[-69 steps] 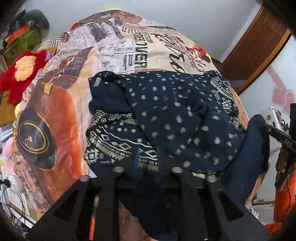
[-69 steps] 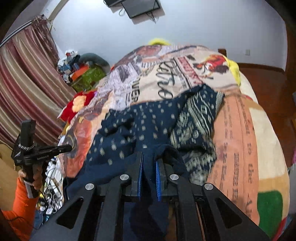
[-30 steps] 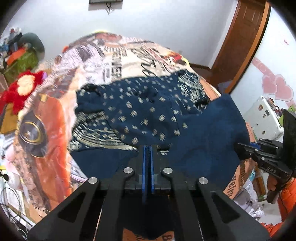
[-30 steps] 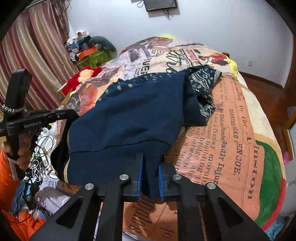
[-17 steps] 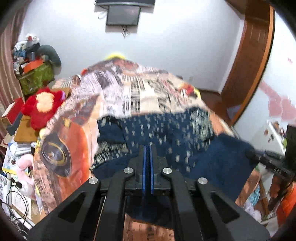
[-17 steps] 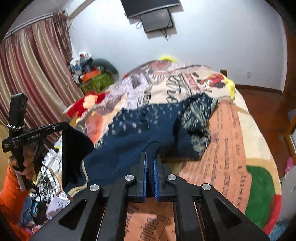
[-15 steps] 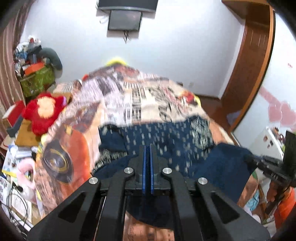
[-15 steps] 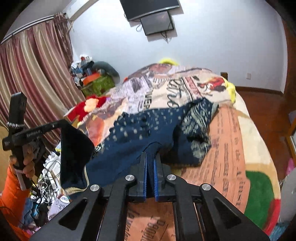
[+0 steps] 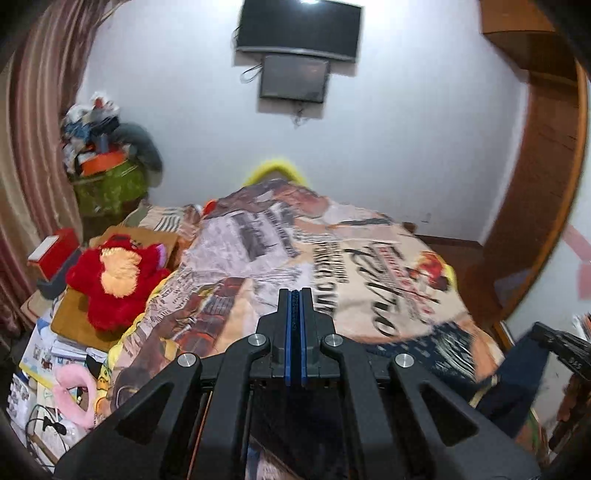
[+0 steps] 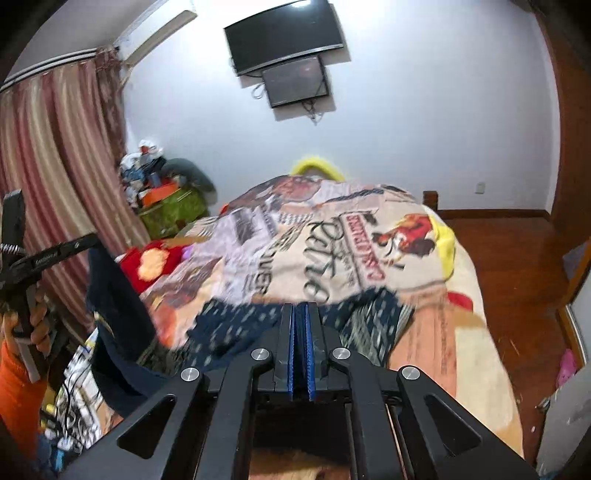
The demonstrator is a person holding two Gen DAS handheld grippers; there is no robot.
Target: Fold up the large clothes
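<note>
Now your left gripper [image 9: 295, 295] and right gripper [image 10: 302, 308] both have jaws clamped tight on the navy patterned garment [image 10: 236, 328]. It hangs stretched between them, far end draped on the printed bedspread [image 10: 332, 236]. Frames are motion-blurred.

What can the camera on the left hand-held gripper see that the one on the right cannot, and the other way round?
Only the left wrist view shows the pink fluffy toy, the red box beside the bed, and the right hand-held gripper with cloth hanging from it.

Only the right wrist view shows the wooden floor, the wall socket, and the left hand-held gripper held in a hand with an orange sleeve.

Both show the bed's printed blanket, the navy patterned garment, the red plush toy, the wall television and the striped curtain.
</note>
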